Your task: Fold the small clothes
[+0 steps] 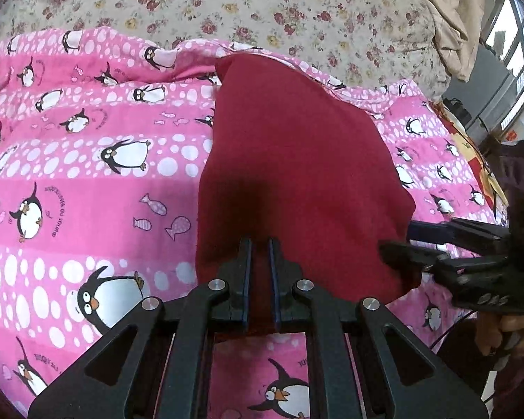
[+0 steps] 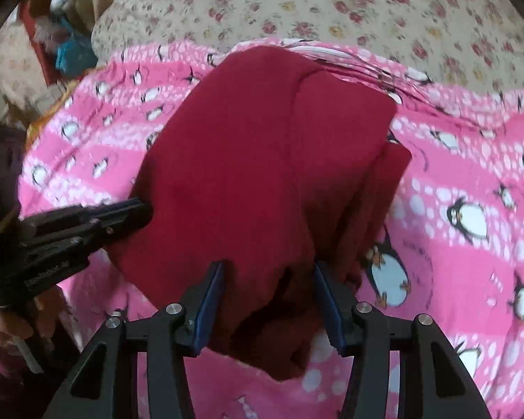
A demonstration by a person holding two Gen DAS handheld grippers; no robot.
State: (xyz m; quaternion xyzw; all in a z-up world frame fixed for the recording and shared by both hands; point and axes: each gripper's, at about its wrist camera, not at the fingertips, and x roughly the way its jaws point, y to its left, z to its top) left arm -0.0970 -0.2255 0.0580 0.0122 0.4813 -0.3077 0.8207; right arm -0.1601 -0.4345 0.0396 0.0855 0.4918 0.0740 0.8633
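Note:
A dark red folded garment (image 1: 297, 157) (image 2: 244, 157) lies on the bed, its near edge lifted. In the left wrist view my left gripper (image 1: 260, 244) is shut on that near edge, with red cloth pinched between the blue pads. The right wrist view shows it (image 2: 146, 209) at the garment's left side. My right gripper (image 2: 269, 269) stands open, its fingers apart on either side of a bunched corner of the garment, and the pads do not press on it. From the left it (image 1: 398, 241) appears at the garment's right edge, jaws parted.
A pink penguin blanket (image 1: 87, 192) (image 2: 454, 174) covers the bed under the garment. Beyond it lies a floral sheet (image 1: 227, 7) (image 2: 366, 7). A window (image 1: 513, 45) is at the far right, and clutter (image 2: 59, 35) at the bed's left side. A person's hand (image 2: 7, 324) holds the left gripper.

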